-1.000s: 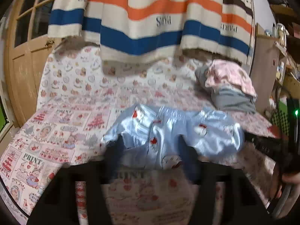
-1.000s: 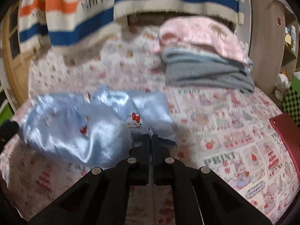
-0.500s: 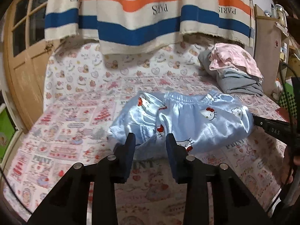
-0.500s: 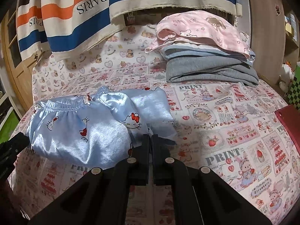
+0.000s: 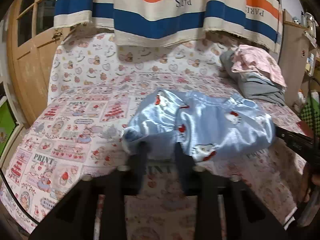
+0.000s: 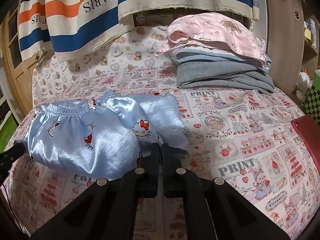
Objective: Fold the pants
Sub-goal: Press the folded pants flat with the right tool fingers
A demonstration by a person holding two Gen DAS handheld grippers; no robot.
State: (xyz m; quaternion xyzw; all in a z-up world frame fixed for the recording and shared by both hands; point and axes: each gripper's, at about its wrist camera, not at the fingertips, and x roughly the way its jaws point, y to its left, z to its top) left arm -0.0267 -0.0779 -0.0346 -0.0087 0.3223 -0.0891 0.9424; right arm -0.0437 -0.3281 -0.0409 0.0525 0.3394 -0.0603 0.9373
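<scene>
Shiny light-blue satin Hello Kitty pants (image 6: 84,134), bunched into a puffy heap on the bed near its front edge, elastic waistband toward the far side, red-bowed cat faces scattered over the fabric. Right tongs (image 6: 160,150) clenched together, tips pressed into the near right edge of the pants where a flap of the cloth lies; whether cloth is actually pinched, impossible to tell. Left tongs (image 5: 160,152) spread apart, blurred, tips touching the near left hem of the pants (image 5: 200,124). Underneath, a pink cartoon-print bedsheet (image 6: 230,140) with strawberries and "PRINT" lettering. Far right on the bed, a stack of folded clothes (image 6: 220,60): pink bear-print piece on top, blue and grey beneath. Behind, a hanging striped "PARIS" cloth (image 6: 84,6) in orange, blue and cream. At the far left, a wooden door (image 5: 30,60). Red box edge (image 6: 308,132) at the right.
</scene>
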